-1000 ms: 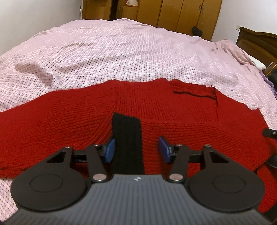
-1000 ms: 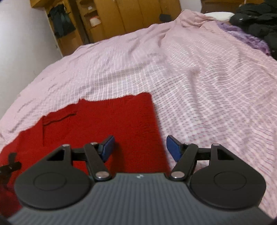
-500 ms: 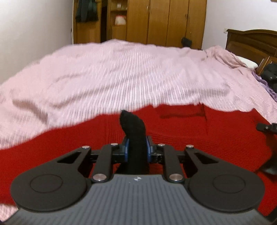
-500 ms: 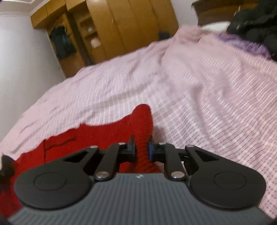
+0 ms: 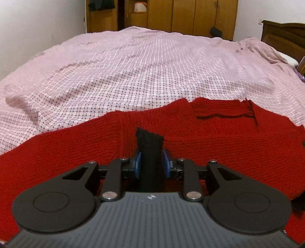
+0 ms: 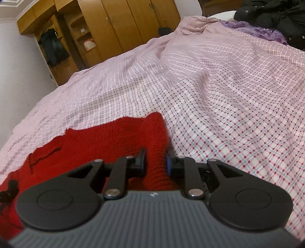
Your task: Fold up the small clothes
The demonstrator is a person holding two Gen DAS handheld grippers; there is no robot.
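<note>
One red knitted garment [image 5: 190, 133] with one black band [image 5: 150, 150] is lying on one bed [image 5: 152, 66]. Two tools, left tool [image 5: 151, 166] and right tool [image 6: 155, 162], are gripping it.

I am in a home bedroom. Ahead of my fingers a wide bed [image 5: 143, 63] spreads out under a pink checked sheet [image 6: 228, 106], rumpled in soft folds. Past its far edge stands a row of tall wooden wardrobes [image 5: 190, 17], one section open, with shelves and a dark garment hanging [image 6: 54, 47]. To the right of my left fingers a dark wooden headboard [image 5: 282, 36] rises with a white pillow [image 5: 288, 58] against it. Far right of my right fingers, a black coat [image 6: 276, 17] and purple cloth [image 6: 253, 31] lie heaped on the bed. Plain white walls [image 5: 38, 24] close it in
</note>
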